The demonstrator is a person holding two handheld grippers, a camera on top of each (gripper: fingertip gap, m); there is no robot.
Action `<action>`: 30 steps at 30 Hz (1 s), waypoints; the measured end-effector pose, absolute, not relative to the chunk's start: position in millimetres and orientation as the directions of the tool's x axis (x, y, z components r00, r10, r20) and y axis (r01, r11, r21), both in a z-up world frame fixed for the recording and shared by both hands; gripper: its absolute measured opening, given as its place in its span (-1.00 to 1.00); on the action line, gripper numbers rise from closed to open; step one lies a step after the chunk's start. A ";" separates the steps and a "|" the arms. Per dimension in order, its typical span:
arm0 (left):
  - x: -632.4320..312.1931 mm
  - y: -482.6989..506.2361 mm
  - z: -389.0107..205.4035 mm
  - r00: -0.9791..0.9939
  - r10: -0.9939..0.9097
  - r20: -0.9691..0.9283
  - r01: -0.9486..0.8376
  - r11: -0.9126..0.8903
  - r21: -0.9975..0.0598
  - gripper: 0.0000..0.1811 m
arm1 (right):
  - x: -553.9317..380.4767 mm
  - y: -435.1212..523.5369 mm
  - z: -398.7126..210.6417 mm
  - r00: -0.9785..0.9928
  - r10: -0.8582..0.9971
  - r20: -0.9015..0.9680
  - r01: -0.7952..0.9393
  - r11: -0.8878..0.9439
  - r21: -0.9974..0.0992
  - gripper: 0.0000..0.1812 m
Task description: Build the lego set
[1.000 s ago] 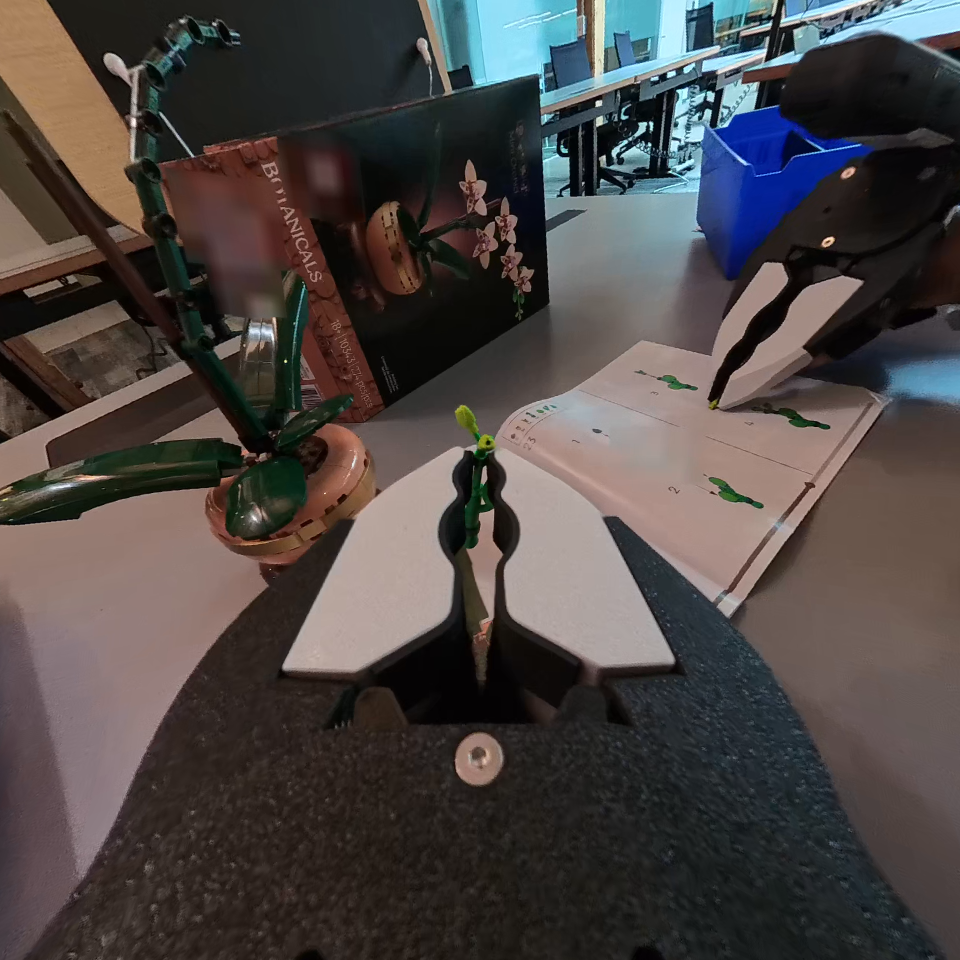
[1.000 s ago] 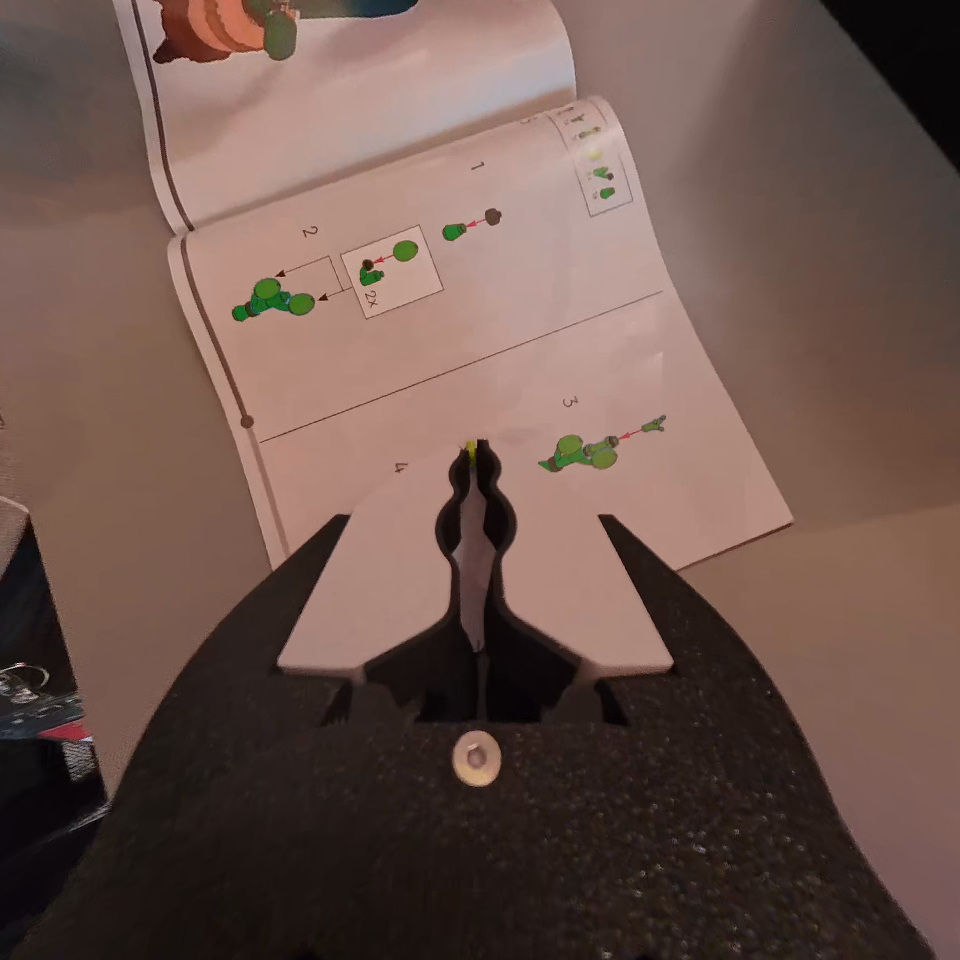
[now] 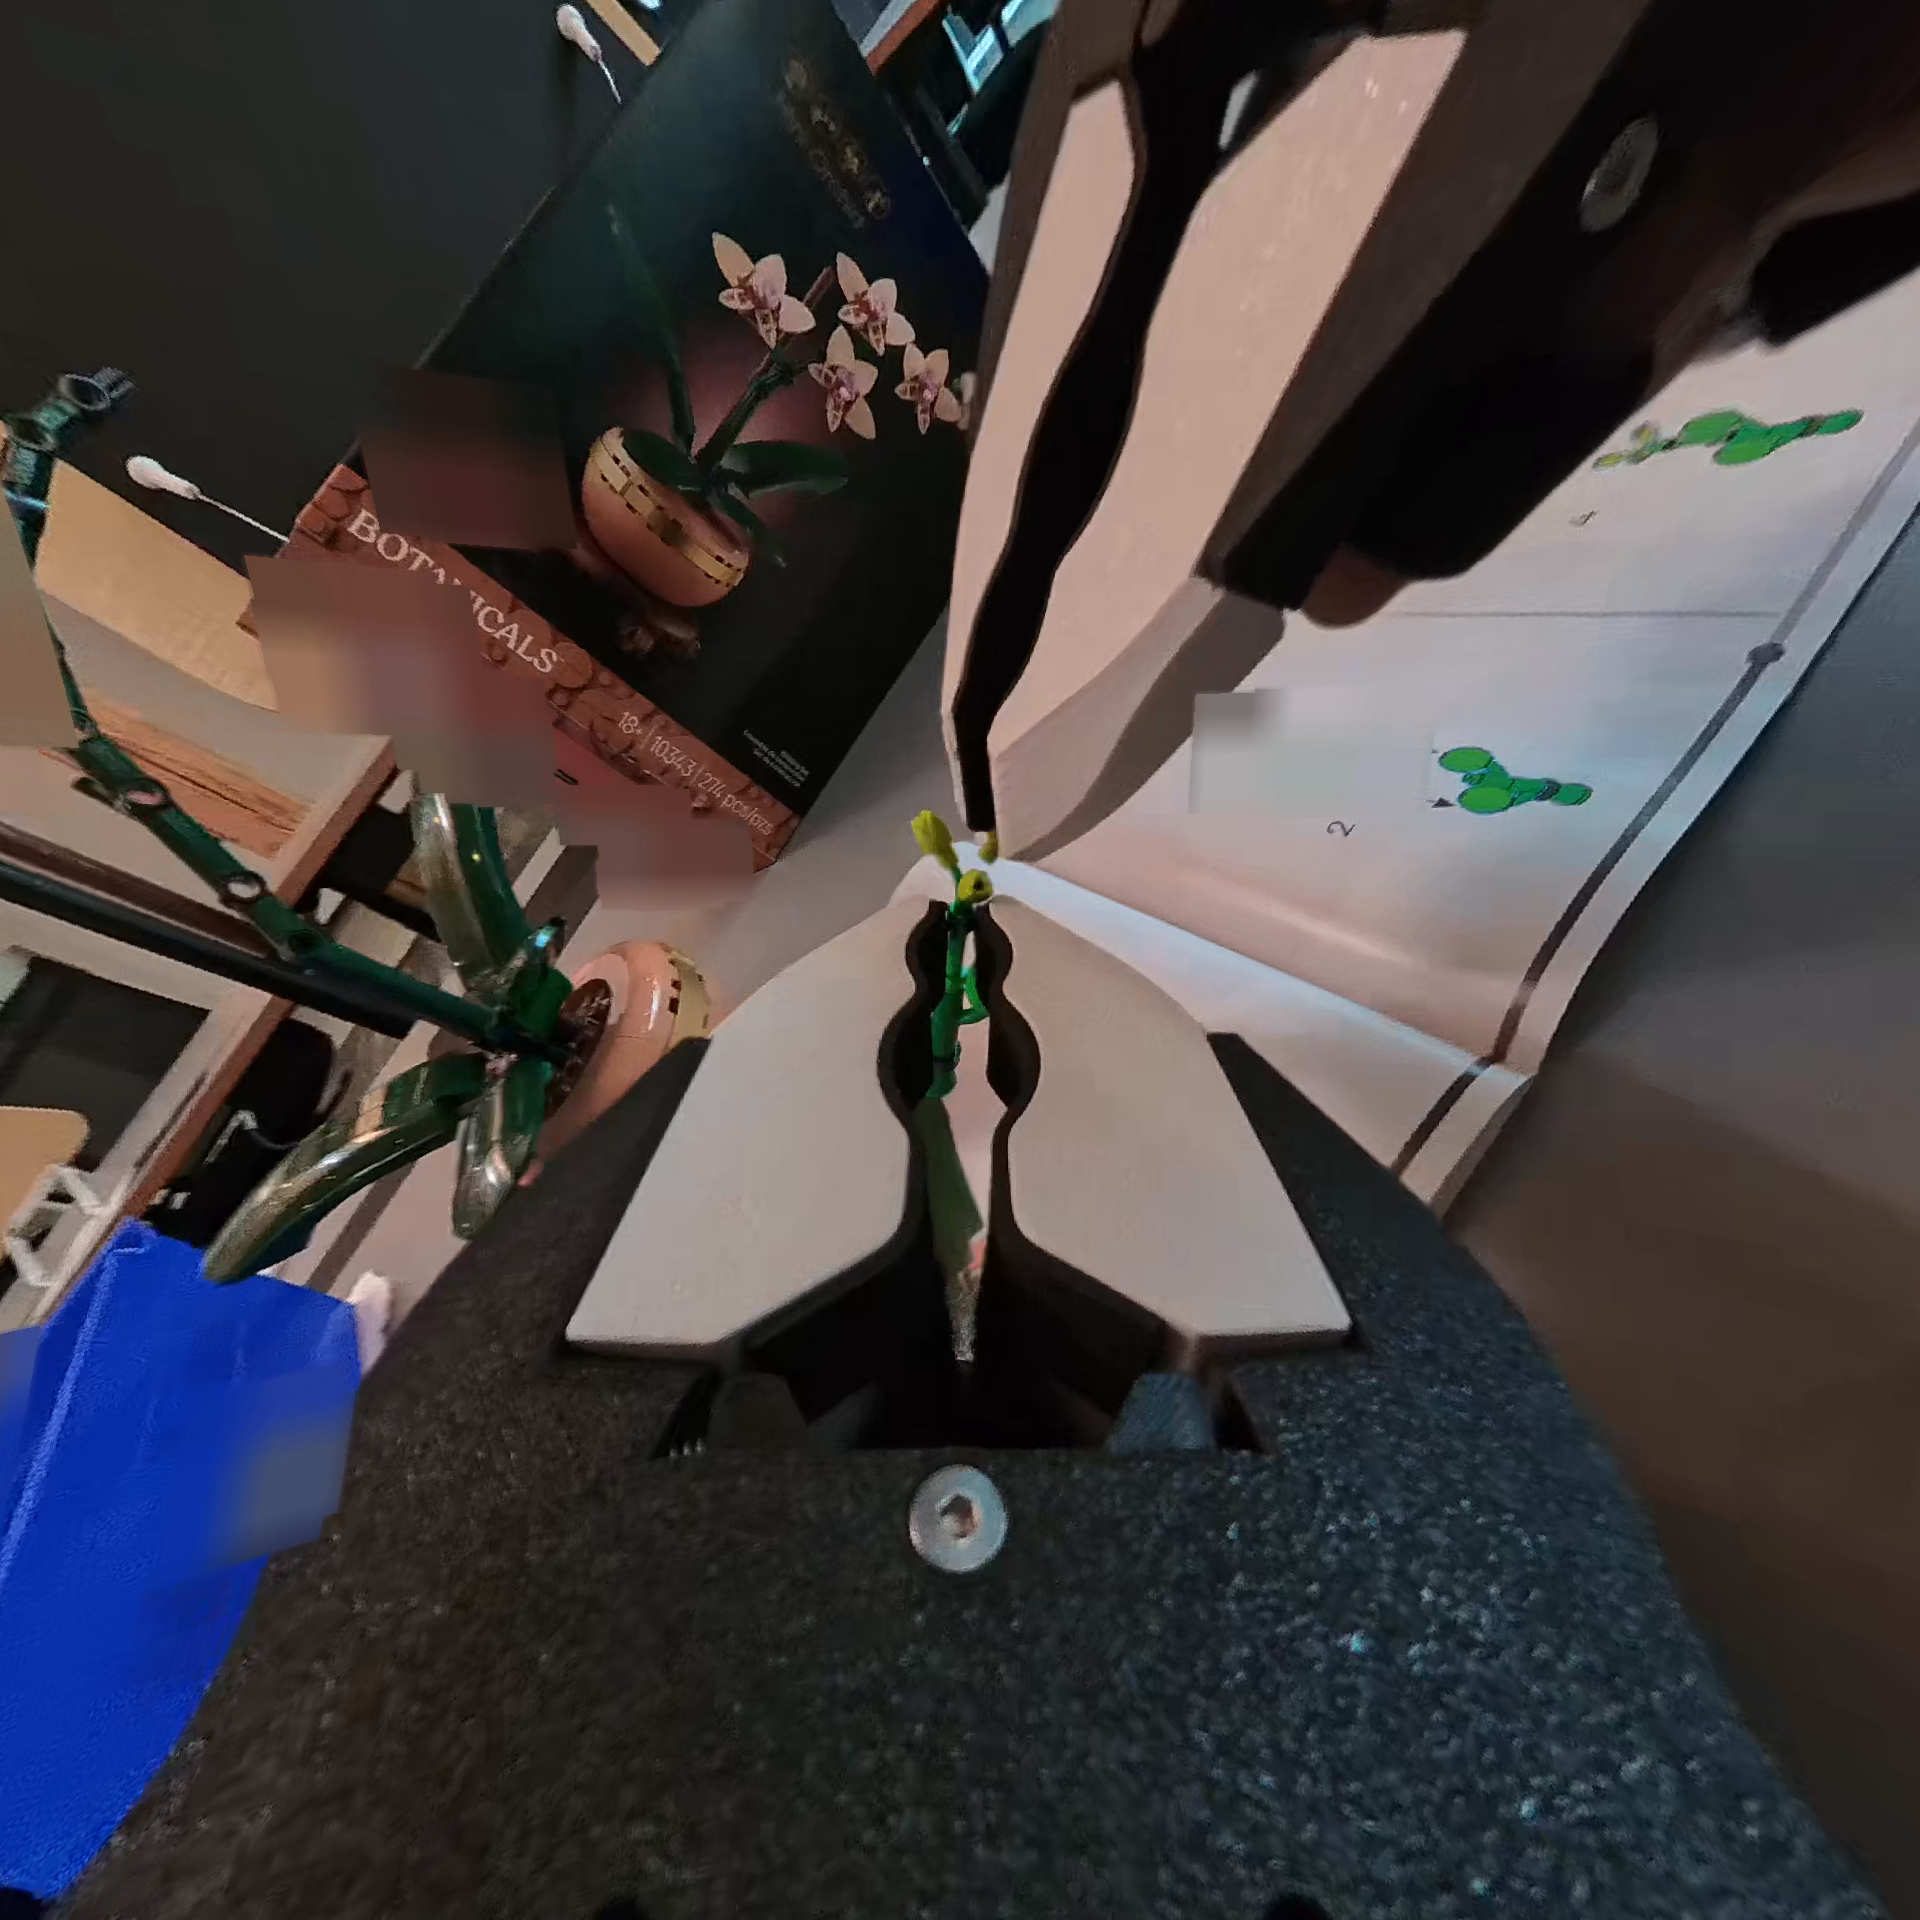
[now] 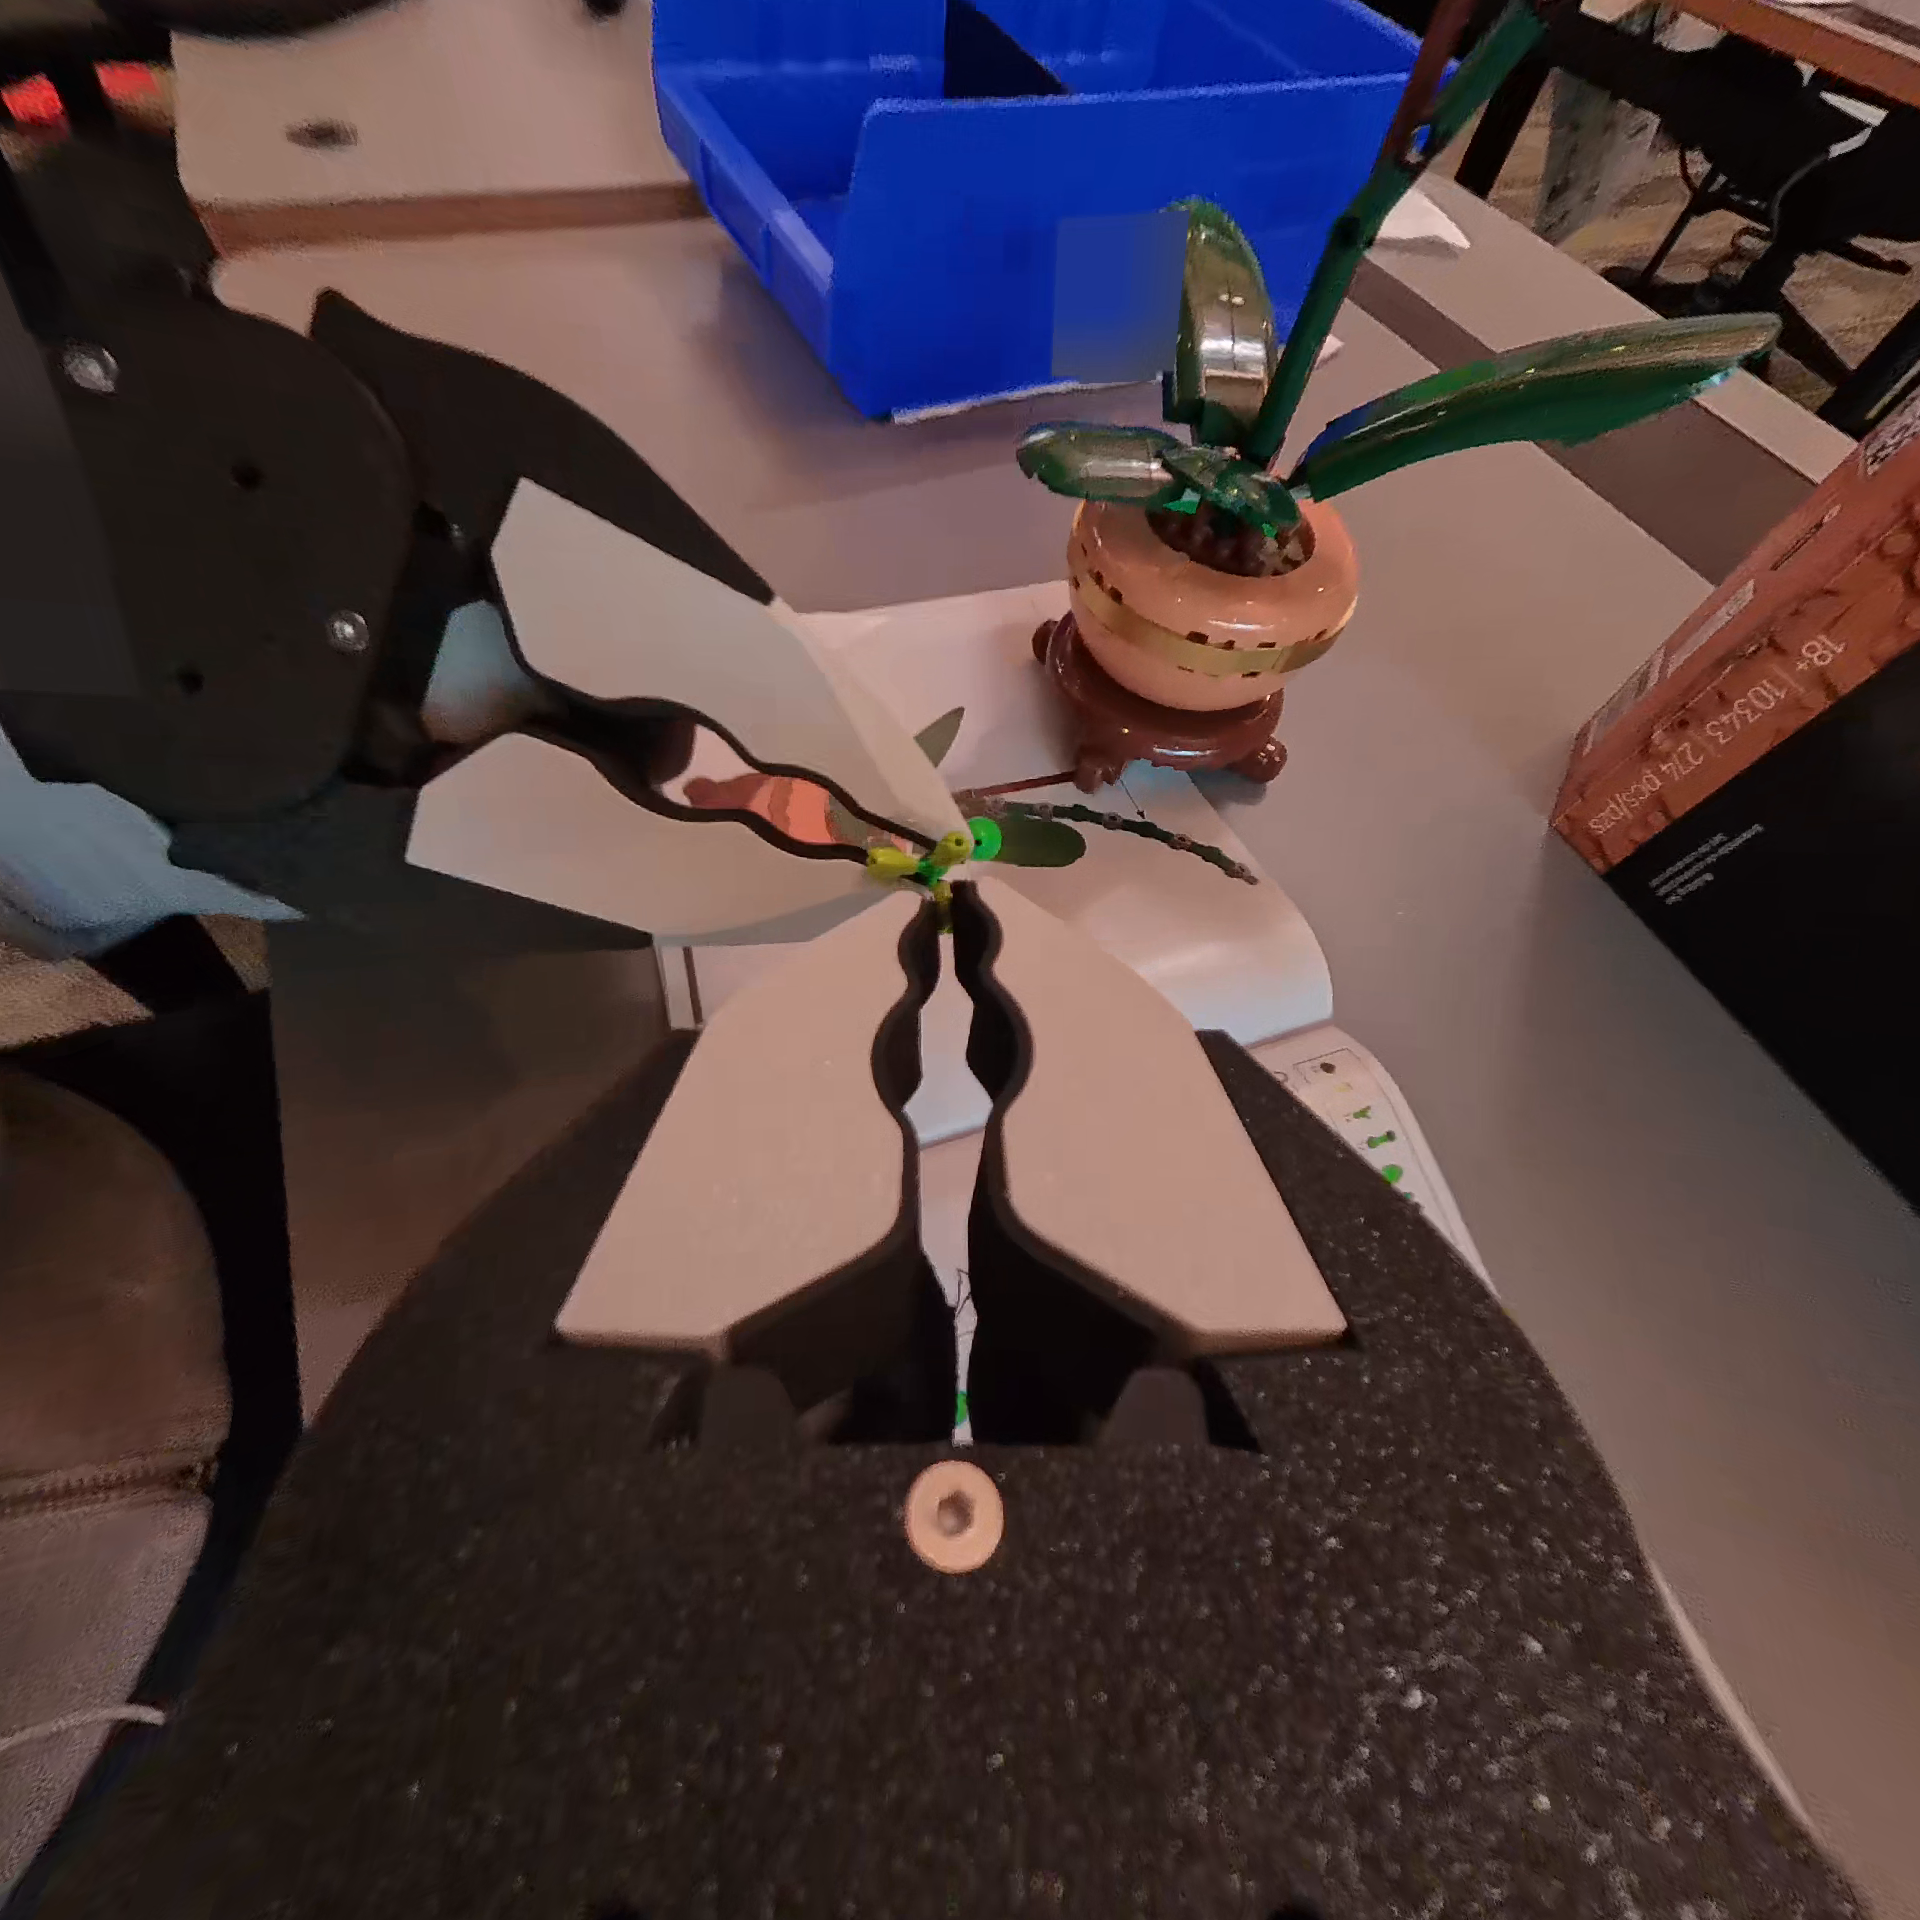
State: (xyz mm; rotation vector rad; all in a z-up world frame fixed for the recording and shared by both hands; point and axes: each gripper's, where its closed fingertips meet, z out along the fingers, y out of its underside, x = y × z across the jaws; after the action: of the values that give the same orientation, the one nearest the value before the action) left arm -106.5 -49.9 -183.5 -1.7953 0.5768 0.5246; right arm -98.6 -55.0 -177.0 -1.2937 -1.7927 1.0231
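Your left gripper [image 3: 961, 914] and right gripper [image 4: 943, 914] meet tip to tip above the table, the right angled in from above the left. Both sets of jaws are pinched nearly together, each clamped on a small green piece at its tips.

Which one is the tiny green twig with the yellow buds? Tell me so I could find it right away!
Find the peach flowerpot with big dark green leaves, standing by the open instruction booklet. In front of it two grippers meet tip to tip, and the left gripper pinches the twig. It is the only thin bright green stem with yellow-green buds at its tip, far smaller than the potted plant's tall dark stalk.
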 end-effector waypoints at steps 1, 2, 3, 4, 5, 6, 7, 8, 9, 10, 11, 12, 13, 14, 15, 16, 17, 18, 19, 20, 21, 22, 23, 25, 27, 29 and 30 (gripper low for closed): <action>-106.2 -50.0 -183.1 0.794 -0.124 -0.595 -0.605 -0.253 -0.755 -0.95 | -98.3 -54.5 -176.0 -0.260 0.964 0.061 0.406 0.166 -0.899 -0.97; -107.1 -50.2 -182.6 0.802 -0.120 -0.585 -0.595 -0.251 -0.764 -0.95 | -97.8 -54.5 -175.1 -0.260 0.965 0.041 0.397 0.146 -0.906 -0.97; -108.6 -50.3 -182.0 0.806 -0.116 -0.581 -0.590 -0.251 -0.768 -0.95 | -97.2 -54.5 -174.4 -0.259 0.965 0.026 0.392 0.130 -0.911 -0.97; -110.1 -50.4 -181.3 0.809 -0.110 -0.577 -0.585 -0.251 -0.771 -0.95 | -96.7 -54.2 -174.3 -0.256 0.966 0.020 0.390 0.122 -0.913 -0.97; -110.7 -50.2 -181.1 0.813 -0.109 -0.572 -0.579 -0.252 -0.775 -0.95 | -96.8 -54.0 -174.5 -0.253 0.967 0.020 0.388 0.120 -0.914 -0.97; -110.7 -50.0 -181.0 0.816 -0.108 -0.568 -0.575 -0.251 -0.779 -0.96 | -97.2 -54.6 -174.3 -0.253 0.967 0.019 0.385 0.119 -0.915 -0.97; -110.4 -49.7 -181.1 0.818 -0.107 -0.565 -0.572 -0.250 -0.781 -0.96 | -97.7 -55.7 -174.7 -0.254 0.967 0.015 0.386 0.115 -0.915 -0.97; -110.2 -49.4 -181.2 0.817 -0.105 -0.566 -0.573 -0.250 -0.781 -0.95 | -98.4 -56.5 -175.6 -0.255 0.967 0.012 0.389 0.114 -0.914 -0.97; -109.9 -49.3 -181.3 0.815 -0.104 -0.569 -0.576 -0.249 -0.779 -0.96 | -99.0 -56.6 -176.5 -0.253 0.967 0.014 0.391 0.115 -0.913 -0.97; -109.7 -49.1 -181.5 0.813 -0.104 -0.573 -0.579 -0.249 -0.776 -0.96 | -99.5 -56.6 -177.1 -0.252 0.968 0.016 0.391 0.117 -0.913 -0.97; -109.7 -49.1 -181.7 0.811 -0.104 -0.576 -0.582 -0.250 -0.774 -0.95 | -99.8 -56.5 -177.8 -0.250 0.968 0.014 0.393 0.115 -0.912 -0.97; -109.7 -49.0 -181.7 0.810 -0.103 -0.578 -0.583 -0.250 -0.773 -0.96 | -100.0 -56.3 -178.0 -0.247 0.969 0.011 0.392 0.110 -0.913 -0.97; -109.7 -49.0 -181.7 0.809 -0.103 -0.578 -0.584 -0.249 -0.773 -0.95 | -100.2 -56.3 -177.5 -0.248 0.969 0.008 0.388 0.107 -0.915 -0.97; -109.6 -49.0 -181.6 0.810 -0.103 -0.577 -0.583 -0.248 -0.774 -0.96 | -100.1 -56.5 -177.5 -0.249 0.968 0.005 0.388 0.105 -0.915 -0.97; -109.5 -48.9 -181.6 0.811 -0.104 -0.575 -0.581 -0.247 -0.775 -0.96 | -100.2 -55.9 -177.5 -0.246 0.969 0.005 0.389 0.104 -0.915 -0.97; -109.6 -49.0 -181.6 0.813 -0.104 -0.573 -0.579 -0.247 -0.777 -0.96 | -100.2 -55.5 -177.3 -0.245 0.969 0.008 0.387 0.105 -0.916 -0.97; -110.0 -48.9 -181.7 0.813 -0.103 -0.573 -0.579 -0.248 -0.777 -0.96 | -100.2 -55.7 -177.1 -0.246 0.969 0.007 0.387 0.105 -0.916 -0.97; -110.2 -48.9 -181.7 0.813 -0.102 -0.573 -0.579 -0.248 -0.777 -0.95 | -100.3 -55.5 -177.4 -0.244 0.970 0.006 0.389 0.103 -0.915 -0.97; -110.3 -49.0 -181.4 0.812 -0.101 -0.574 -0.580 -0.247 -0.776 -0.95 | -100.3 -55.7 -178.0 -0.246 0.969 0.007 0.391 0.106 -0.914 -0.97; -110.2 -49.0 -181.1 0.812 -0.100 -0.575 -0.581 -0.246 -0.776 -0.96 | -100.6 -56.3 -178.5 -0.249 0.968 0.008 0.391 0.108 -0.914 -0.97; -110.1 -49.0 -181.3 0.810 -0.101 -0.577 -0.582 -0.247 -0.774 -0.96 | -100.9 -56.7 -178.8 -0.250 0.968 0.009 0.391 0.109 -0.914 -0.97; -110.0 -49.0 -181.6 0.807 -0.103 -0.581 -0.586 -0.248 -0.771 -0.96 | -101.1 -57.1 -179.4 -0.252 0.968 0.010 0.392 0.111 -0.913 -0.97; -110.0 -48.9 -181.9 0.804 -0.103 -0.586 -0.591 -0.249 -0.767 -0.95 | -101.1 -57.1 -179.8 -0.252 0.968 0.010 0.393 0.112 -0.913 -0.97; -110.5 -48.8 -182.8 0.796 -0.102 -0.597 -0.601 -0.254 -0.758 -0.95 | -101.1 -56.7 -179.8 -0.251 0.968 0.010 0.392 0.111 -0.913 -0.97; -110.5 -48.5 -183.2 0.793 -0.103 -0.601 -0.605 -0.255 -0.754 -0.96 | -100.9 -56.2 -179.8 -0.249 0.968 0.012 0.392 0.112 -0.913 -0.97; -110.3 -48.3 -183.5 0.793 -0.104 -0.601 -0.605 -0.254 -0.755 -0.96 | -100.7 -56.7 -180.6 -0.252 0.968 0.012 0.395 0.114 -0.912 -0.97; -110.2 -48.3 -183.6 0.792 -0.105 -0.602 -0.606 -0.254 -0.754 -0.96 | -100.9 -56.9 -180.8 -0.252 0.968 0.013 0.395 0.115 -0.911 -0.97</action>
State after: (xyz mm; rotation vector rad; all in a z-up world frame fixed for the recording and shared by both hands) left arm -110.2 -48.3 -183.6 -1.7878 0.5501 0.5229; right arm -100.9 -56.9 -180.8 -1.3327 -1.7389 1.1111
